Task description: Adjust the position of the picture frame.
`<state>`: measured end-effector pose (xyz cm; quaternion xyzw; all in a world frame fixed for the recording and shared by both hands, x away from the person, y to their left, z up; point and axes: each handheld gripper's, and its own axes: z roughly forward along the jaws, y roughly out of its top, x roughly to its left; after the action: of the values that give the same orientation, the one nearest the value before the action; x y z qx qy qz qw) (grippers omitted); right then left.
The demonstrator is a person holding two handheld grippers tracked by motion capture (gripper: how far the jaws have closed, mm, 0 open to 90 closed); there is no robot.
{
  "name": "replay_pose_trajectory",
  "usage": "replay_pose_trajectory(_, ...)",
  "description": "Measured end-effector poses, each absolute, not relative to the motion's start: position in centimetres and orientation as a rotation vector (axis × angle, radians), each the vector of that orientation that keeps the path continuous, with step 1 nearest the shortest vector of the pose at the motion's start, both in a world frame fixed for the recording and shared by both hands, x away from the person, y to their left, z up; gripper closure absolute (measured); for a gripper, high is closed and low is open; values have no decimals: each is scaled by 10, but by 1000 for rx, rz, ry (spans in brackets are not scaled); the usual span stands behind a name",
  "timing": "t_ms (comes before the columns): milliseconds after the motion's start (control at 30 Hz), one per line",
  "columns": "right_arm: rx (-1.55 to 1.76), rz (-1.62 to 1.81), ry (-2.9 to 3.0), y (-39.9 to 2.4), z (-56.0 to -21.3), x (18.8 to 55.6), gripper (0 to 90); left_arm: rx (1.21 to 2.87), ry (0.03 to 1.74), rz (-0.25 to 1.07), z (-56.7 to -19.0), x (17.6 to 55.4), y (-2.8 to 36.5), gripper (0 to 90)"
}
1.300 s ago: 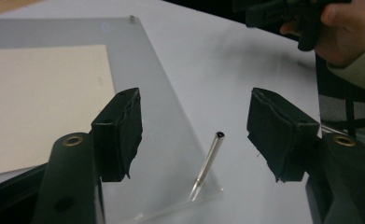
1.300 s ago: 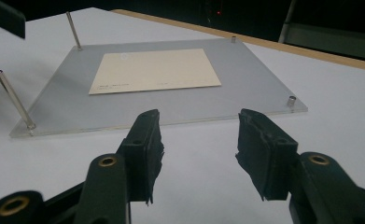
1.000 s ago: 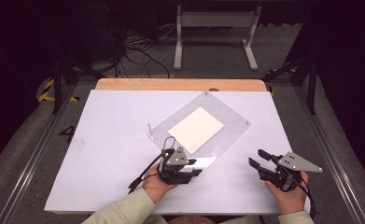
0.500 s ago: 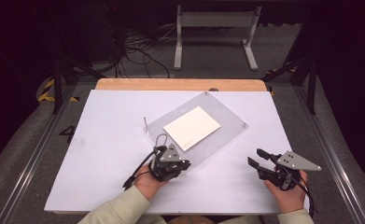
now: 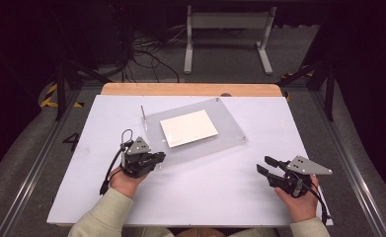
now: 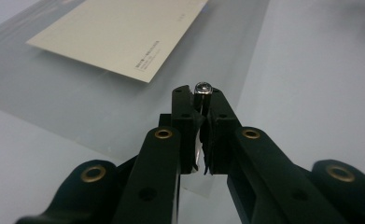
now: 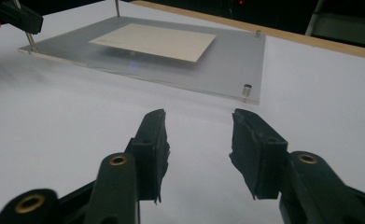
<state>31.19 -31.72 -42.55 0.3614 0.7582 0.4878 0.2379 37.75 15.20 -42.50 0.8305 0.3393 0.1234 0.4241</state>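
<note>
High view: clear acrylic plate [image 5: 220,140] – rectangular, glossy, lying askew on the matte white table [image 5: 205,197]; cream card [image 5: 188,128] on it. Small metal posts at the plate's corners. Left gripper [image 5: 157,159] at the plate's near-left corner, jaws pinched tight on a round-headed steel post [image 6: 202,88]. Card bears a line of small print – too fine to read. Right gripper [image 5: 263,166] well apart at the right, jaws just closing, half-wide, nothing between them.
</note>
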Motion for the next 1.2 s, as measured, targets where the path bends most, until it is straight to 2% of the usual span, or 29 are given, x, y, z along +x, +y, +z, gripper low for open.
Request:
replay_pose_trajectory(233,1029,1280,2184,-304,-420,332,658,2081,997,376,-442,392,172,838)
replay_pose_trajectory(500,996,1204,2289,-285,-408,356,728,2075,985,415,-446,392,173,838)
replay_pose_trajectory(633,964,1127,2310,-277,-399,377,703,2067,984,403,-446,391,173,817)
replay_pose_trajectory(700,899,1098,2323,-272,-394,388,704,2043,992,362,-447,392,175,698)
replay_pose_trajectory(800,885,1049,2371,-263,-389,406,744,2044,985,353,-447,392,175,648)
replay_pose_trajectory(933,875,979,2453,-252,-393,426,728,2052,974,363,-447,391,176,629)
replay_pose_trajectory(1033,907,949,2505,-246,-402,440,668,2034,982,350,-446,391,176,613)
replay_pose_trajectory(1200,982,907,2557,-247,-419,457,676,2024,987,348,-445,391,178,591)
